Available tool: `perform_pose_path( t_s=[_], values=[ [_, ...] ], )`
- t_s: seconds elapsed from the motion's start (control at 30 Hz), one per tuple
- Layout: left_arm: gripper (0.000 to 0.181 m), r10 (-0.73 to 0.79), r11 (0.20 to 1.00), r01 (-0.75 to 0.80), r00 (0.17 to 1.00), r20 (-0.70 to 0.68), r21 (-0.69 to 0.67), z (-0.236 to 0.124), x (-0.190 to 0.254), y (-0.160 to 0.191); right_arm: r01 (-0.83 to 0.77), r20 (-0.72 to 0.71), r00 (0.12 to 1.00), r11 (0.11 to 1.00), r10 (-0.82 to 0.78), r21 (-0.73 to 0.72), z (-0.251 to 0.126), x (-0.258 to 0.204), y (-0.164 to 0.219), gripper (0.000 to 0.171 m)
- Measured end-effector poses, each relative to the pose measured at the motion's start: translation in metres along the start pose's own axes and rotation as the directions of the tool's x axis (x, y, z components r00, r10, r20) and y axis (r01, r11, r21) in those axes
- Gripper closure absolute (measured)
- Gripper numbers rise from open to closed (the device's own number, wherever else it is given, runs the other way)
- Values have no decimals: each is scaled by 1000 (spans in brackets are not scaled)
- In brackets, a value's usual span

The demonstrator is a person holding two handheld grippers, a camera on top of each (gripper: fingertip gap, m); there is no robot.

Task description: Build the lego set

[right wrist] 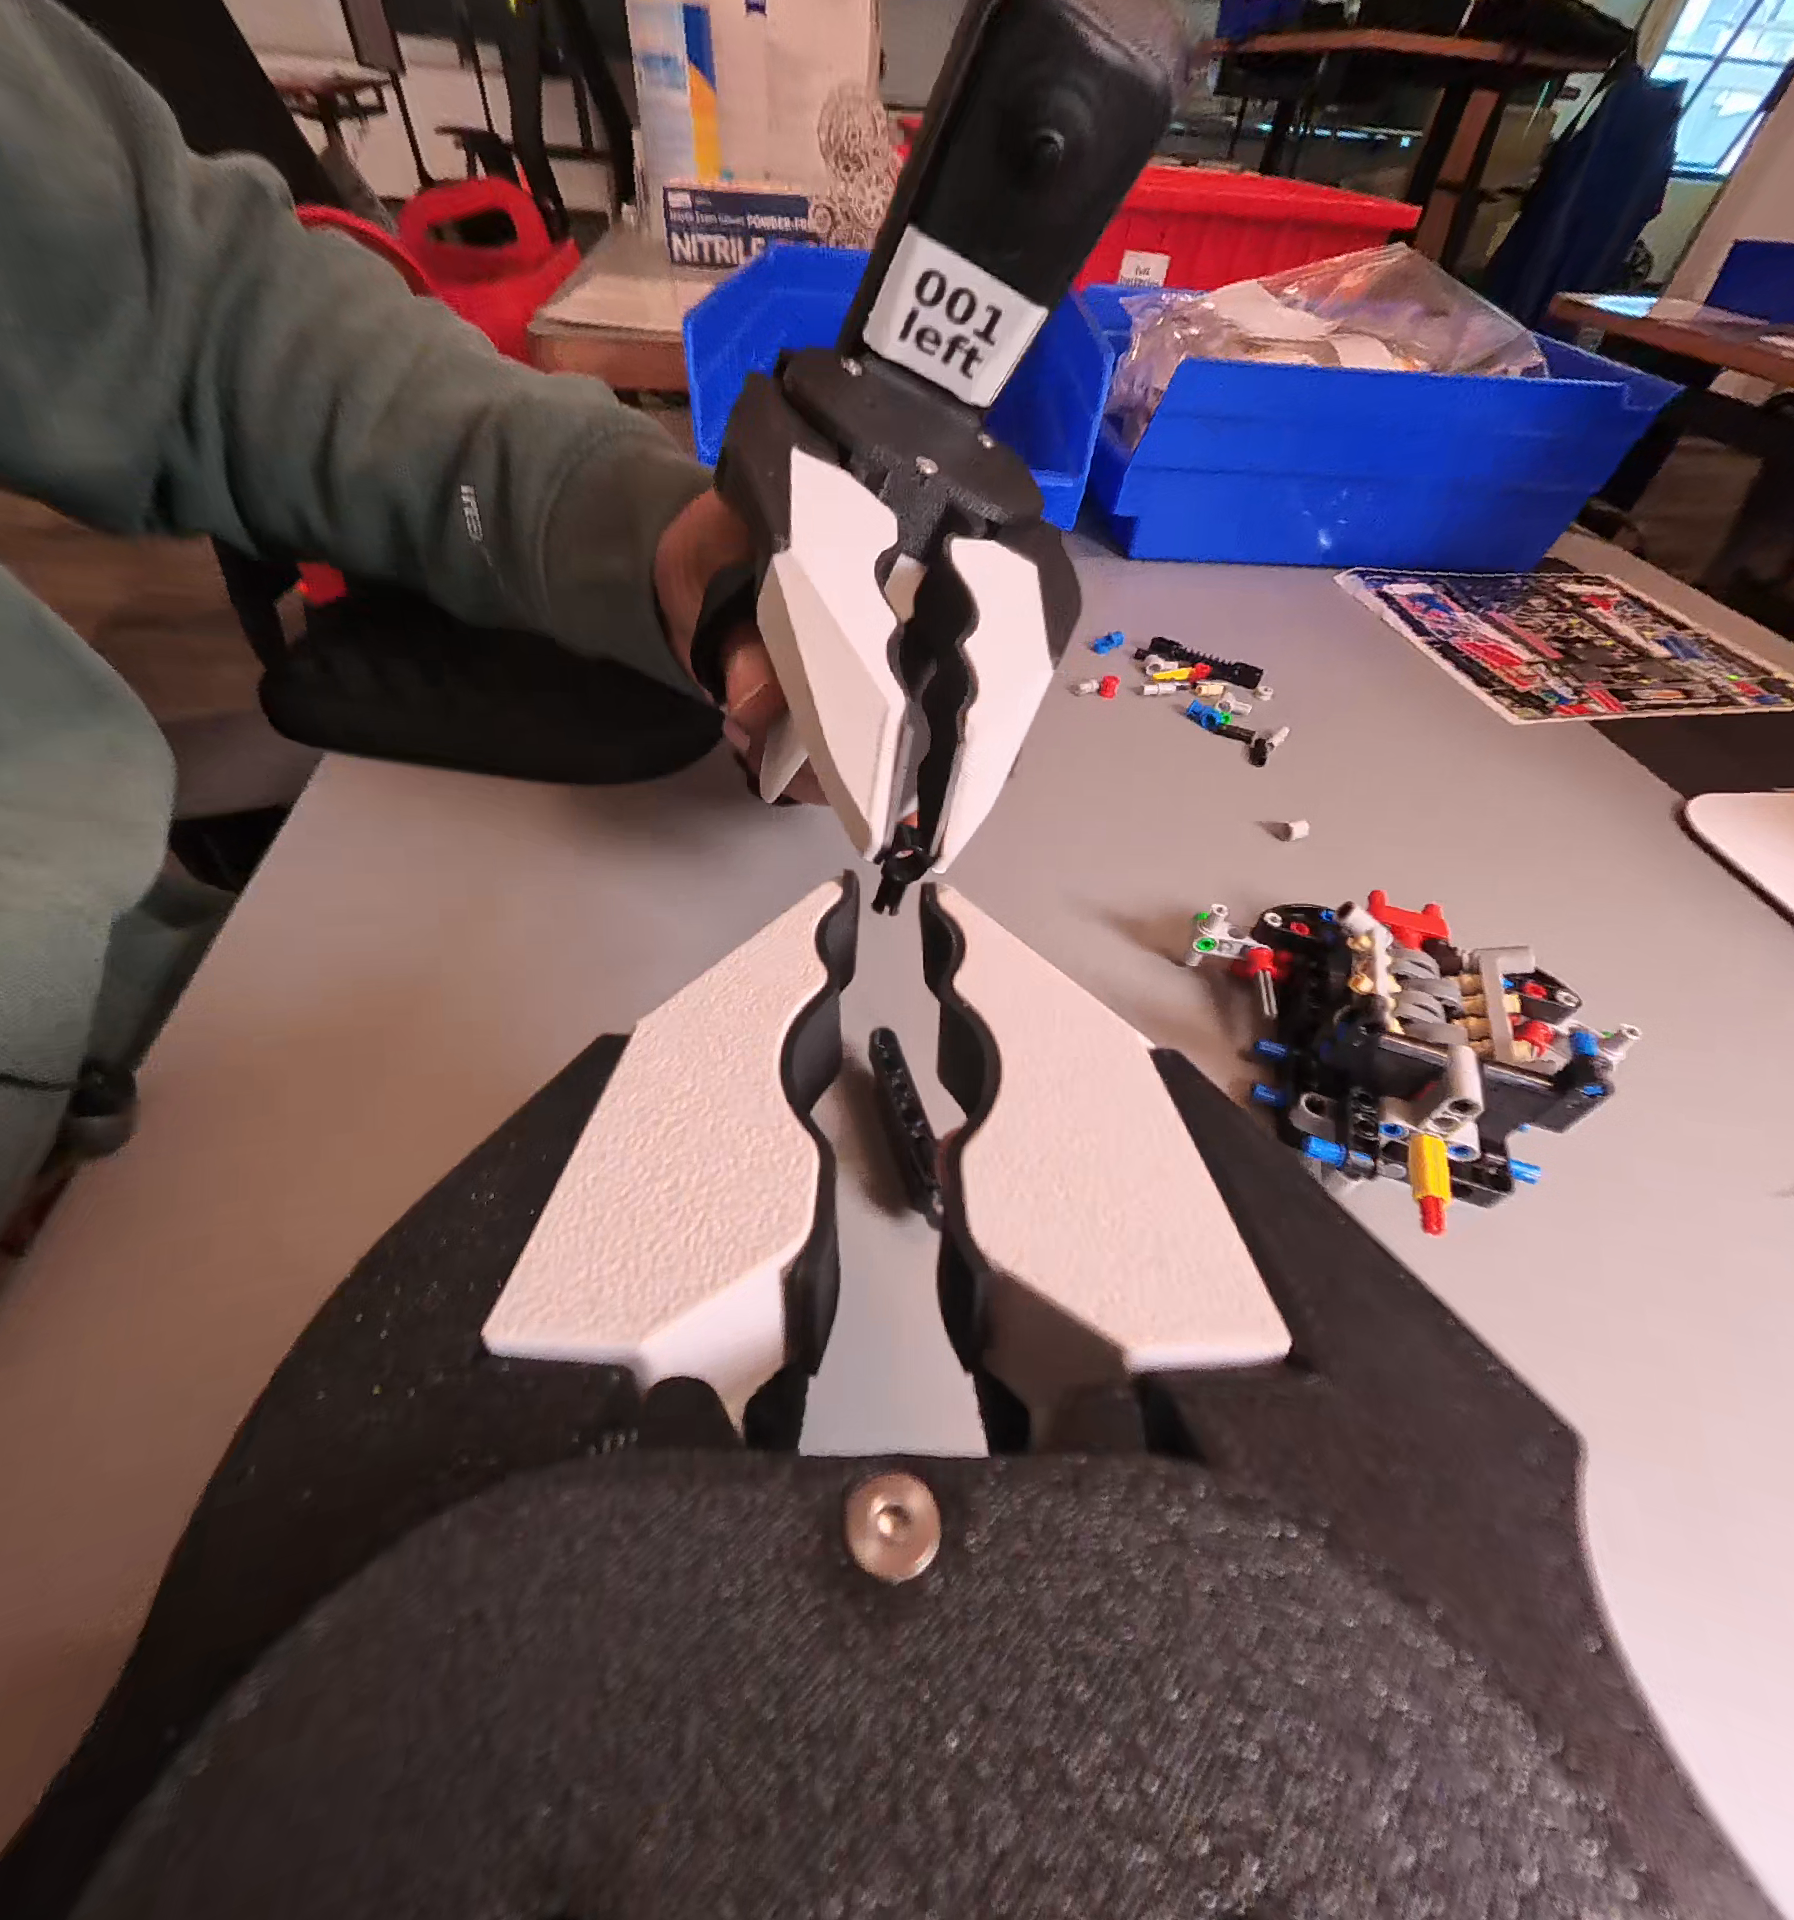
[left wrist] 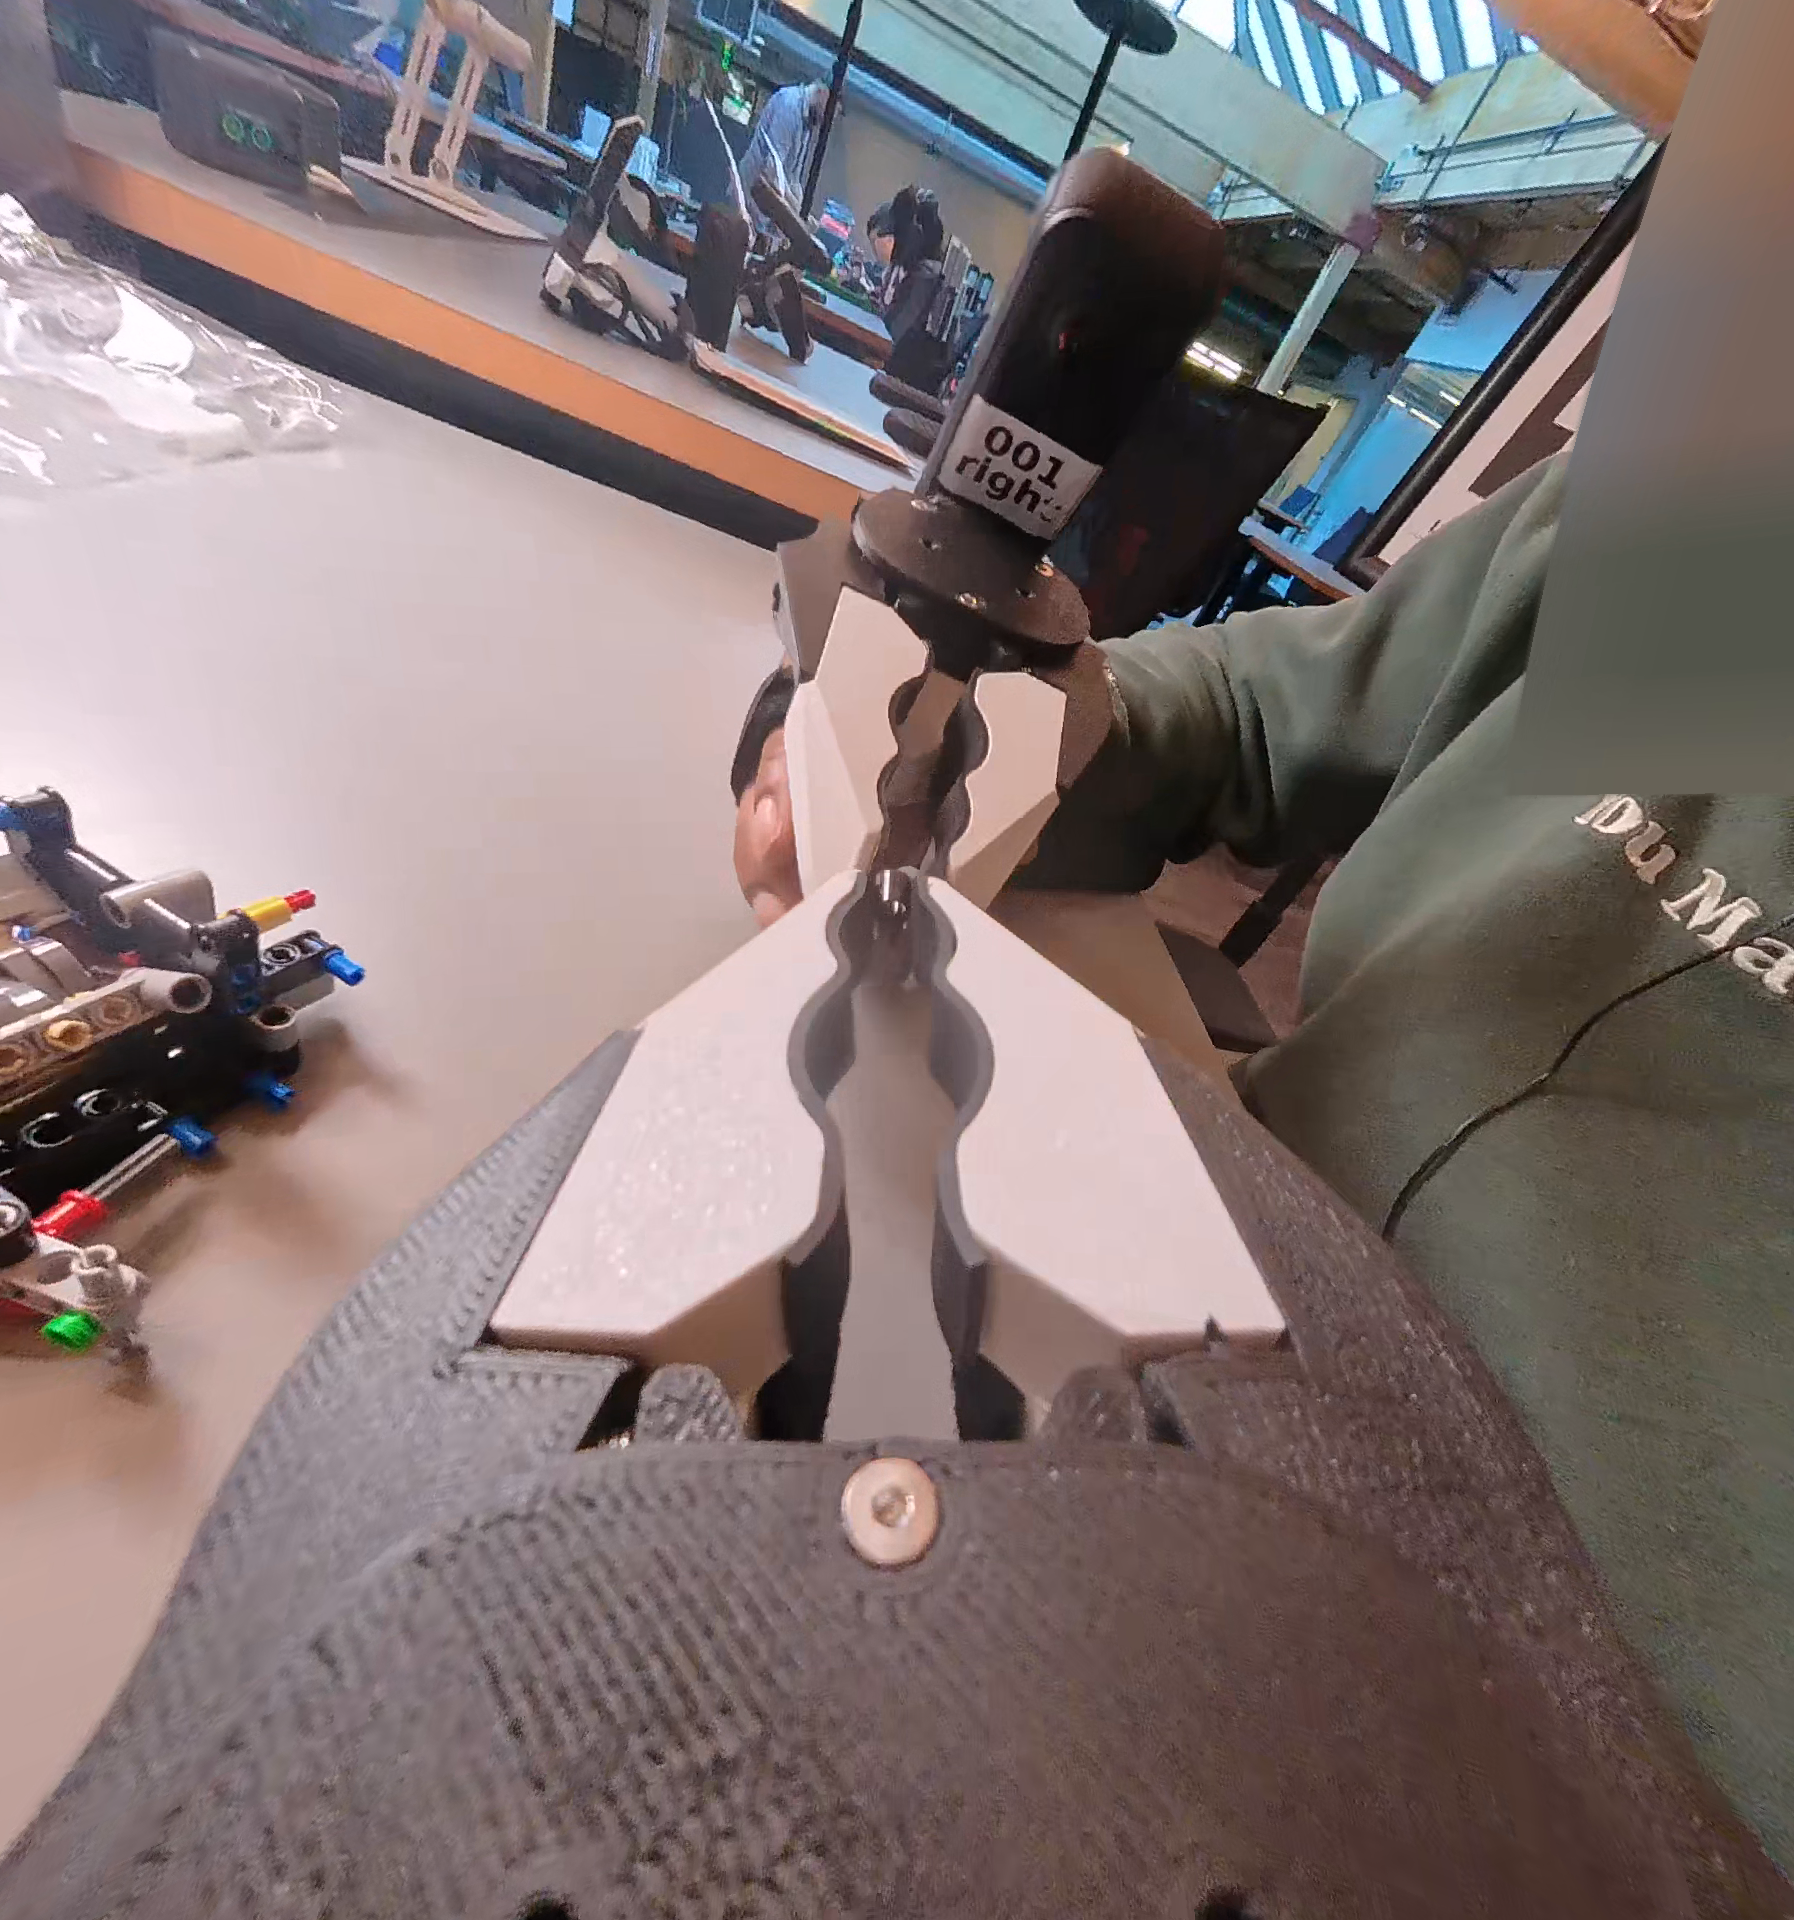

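My left gripper (left wrist: pixel 888 896) is shut on a small black pin (left wrist: pixel 891 914) and holds it above the table. In the right wrist view the left gripper (right wrist: pixel 908 844) points down at my right gripper, with the pin (right wrist: pixel 898 868) sticking out of its tips. My right gripper (right wrist: pixel 890 896) is open, tip to tip with the left one, and the pin's lower end hangs between its fingertips. A black beam (right wrist: pixel 903 1122) lies on the table below, seen between the right fingers. The part-built lego model (right wrist: pixel 1412 1039) sits to the right; it also shows in the left wrist view (left wrist: pixel 93 1039).
Loose small lego parts (right wrist: pixel 1194 686) and a lone grey piece (right wrist: pixel 1288 828) lie farther back. An instruction sheet (right wrist: pixel 1579 644) lies at the back right, in front of blue bins (right wrist: pixel 1371 457). A clear plastic bag (left wrist: pixel 72 353) lies beyond the model. A white board (right wrist: pixel 1786 852) sits at the right edge. My left and right fingertips are right by each other.
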State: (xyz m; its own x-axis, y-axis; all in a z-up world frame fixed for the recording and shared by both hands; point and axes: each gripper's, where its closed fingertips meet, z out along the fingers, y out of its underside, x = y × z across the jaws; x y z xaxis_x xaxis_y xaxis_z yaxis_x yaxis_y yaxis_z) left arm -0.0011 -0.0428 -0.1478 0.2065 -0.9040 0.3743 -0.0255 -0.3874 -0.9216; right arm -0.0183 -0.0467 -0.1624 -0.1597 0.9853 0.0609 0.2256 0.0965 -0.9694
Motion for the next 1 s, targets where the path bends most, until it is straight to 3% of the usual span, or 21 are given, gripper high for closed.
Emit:
perform_pose_path(
  t_s=[0.17,0.27,0.57,0.7,0.8,0.9,1.0],
  values=[
    [176,37,998,-36,999,20,-42,-1,1,5,-7,16,1000,1000,8,-20,0,-2,2,168],
    [175,79,983,-69,996,50,-170,0,0,15,49,10,999,996,-48,-79,3,-4,11,169],
    [175,309,789,-204,947,87,-580,-1,-5,39,135,11,991,972,-135,-191,7,-8,28,169],
    [175,360,715,-212,928,91,-666,-1,-8,42,139,4,990,968,-141,-211,7,-6,32,169],
    [175,345,714,-180,931,116,-677,-2,-10,39,133,-16,990,971,-139,-199,6,-2,29,169],
    [176,340,670,-134,930,142,-730,-10,-18,46,122,31,993,946,-118,-300,-3,2,46,137],
    [175,325,639,-97,933,154,-763,-11,-19,57,133,51,991,905,-122,-403,-11,9,72,130]
  ],
)
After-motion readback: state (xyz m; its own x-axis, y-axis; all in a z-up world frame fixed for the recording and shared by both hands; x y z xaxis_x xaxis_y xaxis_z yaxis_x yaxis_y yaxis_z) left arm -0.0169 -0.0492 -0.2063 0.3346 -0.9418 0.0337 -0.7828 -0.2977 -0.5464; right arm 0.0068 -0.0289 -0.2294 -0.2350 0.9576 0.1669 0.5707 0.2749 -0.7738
